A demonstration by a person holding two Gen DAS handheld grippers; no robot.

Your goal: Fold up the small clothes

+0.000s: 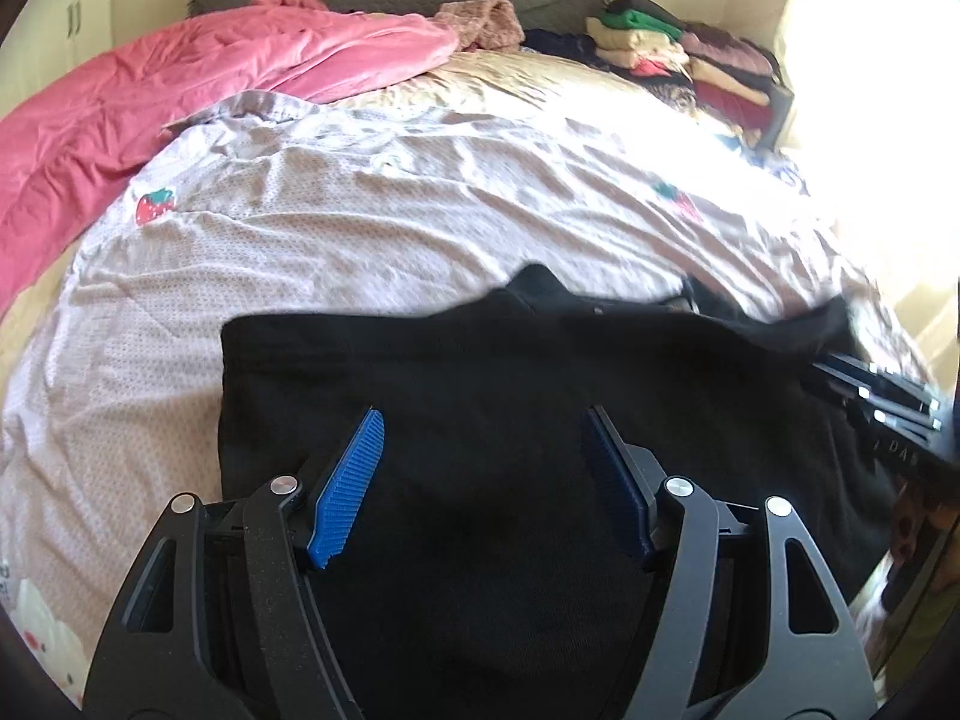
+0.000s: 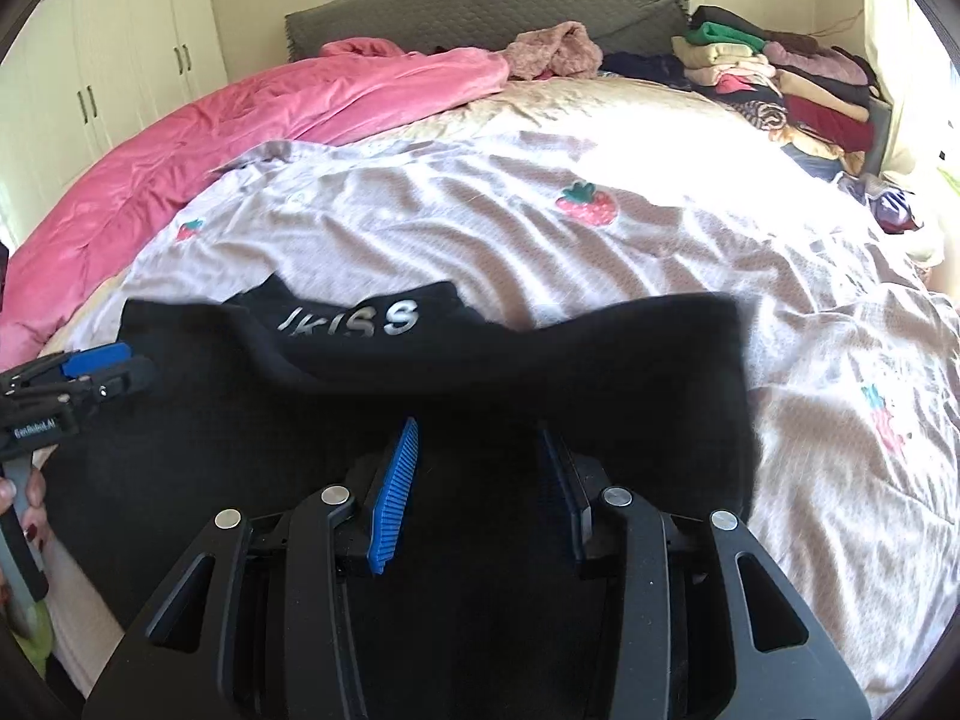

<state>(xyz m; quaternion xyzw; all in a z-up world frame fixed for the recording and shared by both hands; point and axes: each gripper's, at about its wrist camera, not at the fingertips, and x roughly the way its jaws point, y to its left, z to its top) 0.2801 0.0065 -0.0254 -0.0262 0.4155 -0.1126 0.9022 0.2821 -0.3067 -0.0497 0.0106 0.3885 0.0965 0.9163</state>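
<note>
Covering the bed, a pale strawberry-print quilt [image 2: 540,252] carries a black printed garment [image 1: 480,396] beneath the left tool [image 1: 483,420] and right tool [image 2: 480,435], both spread apart.

Blown-out window glare right, fisheye-warped edges.

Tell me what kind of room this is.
Most likely a bedroom: the work surface is a bed with a strawberry-print sheet, a pink duvet against a grey headboard, and wardrobe doors alongside.
</note>
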